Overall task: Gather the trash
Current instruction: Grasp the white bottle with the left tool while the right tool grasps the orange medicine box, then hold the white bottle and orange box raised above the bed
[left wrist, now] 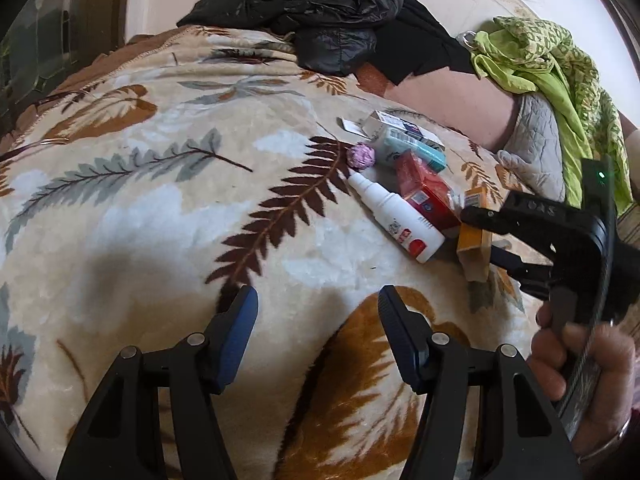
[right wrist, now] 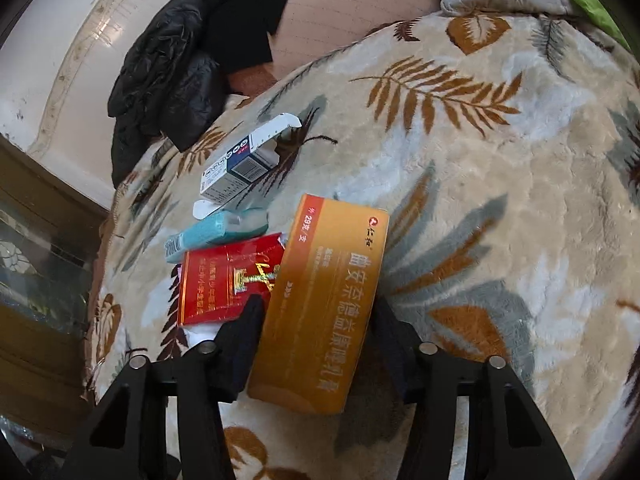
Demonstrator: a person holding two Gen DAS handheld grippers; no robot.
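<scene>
Trash lies on a leaf-patterned blanket (left wrist: 168,208): a white spray bottle (left wrist: 394,220), a red cigarette pack (left wrist: 426,194), a teal box (left wrist: 416,148), a white-and-blue carton (left wrist: 394,124) and a pink foil ball (left wrist: 361,155). My right gripper (right wrist: 316,316) is shut on an orange medicine box (right wrist: 328,304); it also shows in the left wrist view (left wrist: 476,236), held by the right gripper (left wrist: 480,232). The red pack (right wrist: 228,280), teal box (right wrist: 216,232) and white-and-blue carton (right wrist: 240,164) lie just beyond. My left gripper (left wrist: 318,308) is open and empty over the blanket, nearer than the pile.
A black jacket (left wrist: 328,12) lies at the blanket's far edge against a white wall. A green cloth (left wrist: 552,80) and grey quilted fabric (left wrist: 536,140) lie at the right. A brown cabinet with glass (right wrist: 36,264) stands at the left of the right wrist view.
</scene>
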